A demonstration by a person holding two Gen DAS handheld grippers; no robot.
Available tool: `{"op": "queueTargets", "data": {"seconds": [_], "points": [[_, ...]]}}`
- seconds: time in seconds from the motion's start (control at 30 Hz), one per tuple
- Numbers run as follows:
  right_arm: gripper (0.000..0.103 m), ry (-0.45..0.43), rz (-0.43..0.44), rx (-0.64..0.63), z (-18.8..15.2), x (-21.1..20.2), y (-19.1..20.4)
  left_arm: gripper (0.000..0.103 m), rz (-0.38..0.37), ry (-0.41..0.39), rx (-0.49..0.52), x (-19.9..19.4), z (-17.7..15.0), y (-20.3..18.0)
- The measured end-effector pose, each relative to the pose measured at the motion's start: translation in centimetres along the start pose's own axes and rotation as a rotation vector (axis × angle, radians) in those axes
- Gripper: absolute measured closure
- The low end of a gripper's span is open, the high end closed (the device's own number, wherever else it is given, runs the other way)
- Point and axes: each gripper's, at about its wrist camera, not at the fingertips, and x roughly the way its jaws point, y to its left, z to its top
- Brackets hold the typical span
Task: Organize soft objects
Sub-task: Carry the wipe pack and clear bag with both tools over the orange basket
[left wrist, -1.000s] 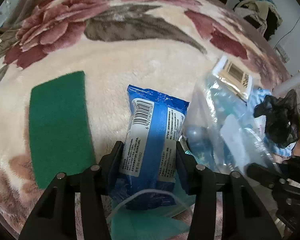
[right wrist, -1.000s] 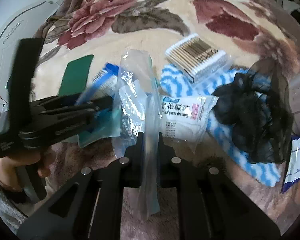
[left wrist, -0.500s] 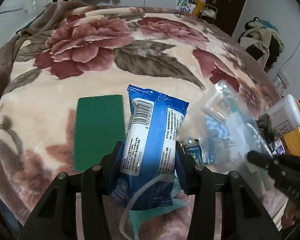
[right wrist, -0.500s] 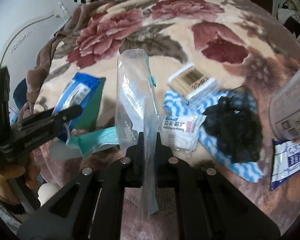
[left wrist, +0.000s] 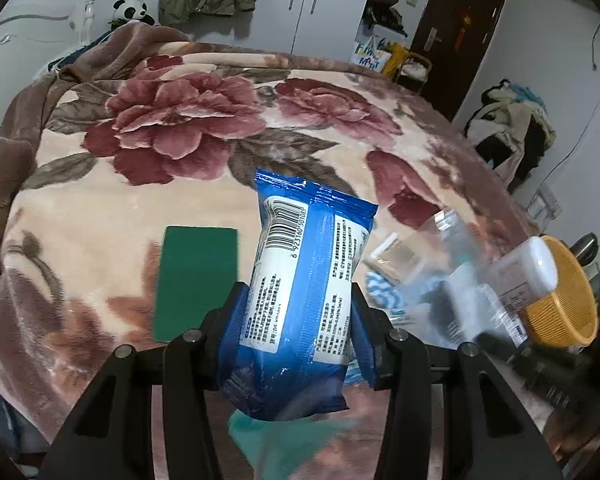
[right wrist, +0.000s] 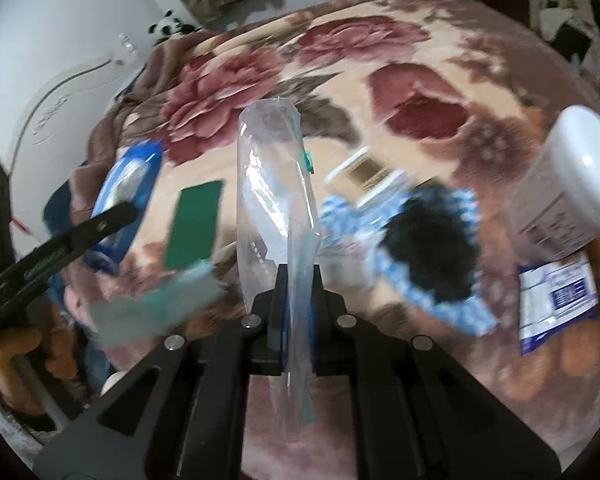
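The left claw (left wrist: 298,320) is clamped on a blue wipes pack (left wrist: 304,288), one finger pressed into each side, and the pack sits upright between them with its barcode end pointing away from the camera, lifted clear of the floral blanket (left wrist: 180,128) on the bed. A teal face mask (right wrist: 156,304) hangs below that pack, pretty blurry in both views. The right claw (right wrist: 296,308) is squeezed all the way down on a clear plastic bag (right wrist: 276,200), which sticks up past the fingertips and also trails out underneath them. Taking the green rectangular pad (left wrist: 196,280) lying flat on the blanket as the landmark: the wipes pack is just to its right in the left wrist view, up in the air, not touching it. Further right of the pad there's a pile of stuff on the blanket, a blue-and-white wavy cloth (right wrist: 440,304) with a black mesh thing (right wrist: 432,248) on top of it, and a box of cotton swabs (right wrist: 364,168) just behind that. Even further right sits a white-capped bottle (right wrist: 568,184), a small blue and white sachet (right wrist: 556,300) in front of it, and a yellow basket (left wrist: 560,292). The person's hand (right wrist: 32,352) on the left claw's handle shows at the edge of the right wrist view.
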Motion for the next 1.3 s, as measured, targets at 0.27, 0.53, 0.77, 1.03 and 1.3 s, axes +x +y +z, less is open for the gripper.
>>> {"op": "queueTargets", "data": {"seconds": [0.27,0.53,0.77,1.03,1.3], "points": [[0.096,0.150,0.041,-0.147,-4.2,3.7,3.2,0.053,-0.029,0.030,-0.029,1.1,-1.0,0.4],[0.096,0.031,-0.008,-0.043,-0.8,0.7,0.9,0.053,0.041,0.042,-0.038,-0.5,-1.3,0.9],[0.096,-0.034,-0.064,-0.003,2.3,-2.8,-1.4,0.053,0.050,0.046,-0.015,-1.2,-1.4,-0.4],[0.096,-0.072,-0.072,0.060,3.5,-6.0,-5.0,0.053,0.020,0.041,0.016,-1.1,-0.2,-3.6],[0.096,-0.133,-0.090,0.100,4.7,-9.9,-8.8,0.053,-0.018,0.036,0.068,-0.7,1.8,-8.8]]}}
